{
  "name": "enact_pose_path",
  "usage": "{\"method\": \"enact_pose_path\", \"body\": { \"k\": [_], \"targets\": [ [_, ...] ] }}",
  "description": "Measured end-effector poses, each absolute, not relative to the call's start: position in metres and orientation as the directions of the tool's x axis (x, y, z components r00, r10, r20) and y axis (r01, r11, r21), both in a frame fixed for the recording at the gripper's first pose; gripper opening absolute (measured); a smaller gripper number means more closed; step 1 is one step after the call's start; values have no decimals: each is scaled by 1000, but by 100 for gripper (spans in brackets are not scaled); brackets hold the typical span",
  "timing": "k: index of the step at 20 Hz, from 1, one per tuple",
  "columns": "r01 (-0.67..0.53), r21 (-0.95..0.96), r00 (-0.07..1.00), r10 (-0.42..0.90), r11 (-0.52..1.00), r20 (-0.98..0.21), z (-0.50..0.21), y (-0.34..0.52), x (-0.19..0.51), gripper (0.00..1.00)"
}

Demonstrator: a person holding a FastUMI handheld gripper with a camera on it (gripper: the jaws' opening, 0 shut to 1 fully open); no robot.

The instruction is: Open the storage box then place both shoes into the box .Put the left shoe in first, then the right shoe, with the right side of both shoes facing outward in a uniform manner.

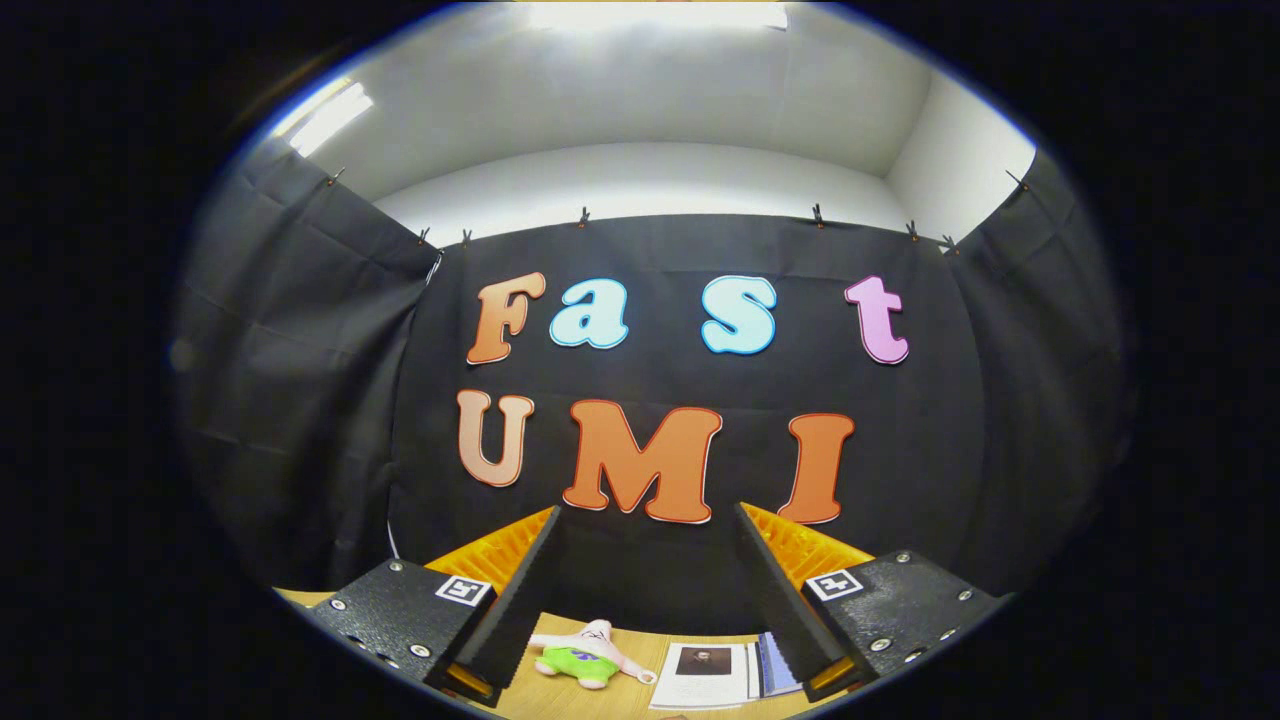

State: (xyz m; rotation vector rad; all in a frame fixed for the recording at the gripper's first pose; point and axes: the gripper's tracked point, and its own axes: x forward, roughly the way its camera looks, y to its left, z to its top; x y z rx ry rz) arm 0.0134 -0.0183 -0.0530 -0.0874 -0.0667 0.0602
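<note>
My gripper (648, 590) shows two long, tapering fingers (520, 590) with ribbed inner faces, standing apart with open air between them. Each finger is mounted on a blocky housing (395, 610) with a rough, speckled black finish, studded with small silver screws along its edges. On the top corner of each housing, just beside the finger's root, I see a small square black-and-white marker (464, 590). Behind the fingers, ridged orange plastic panels (500, 550) flank both housings.
</note>
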Motion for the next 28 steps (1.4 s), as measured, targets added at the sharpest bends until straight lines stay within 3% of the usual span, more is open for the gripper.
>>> {"method": "enact_pose_path", "body": {
  "k": [28],
  "targets": [
    [-75, -80, 995, 79, 994, 57, -59, -13, 2, 100]
  ]
}}
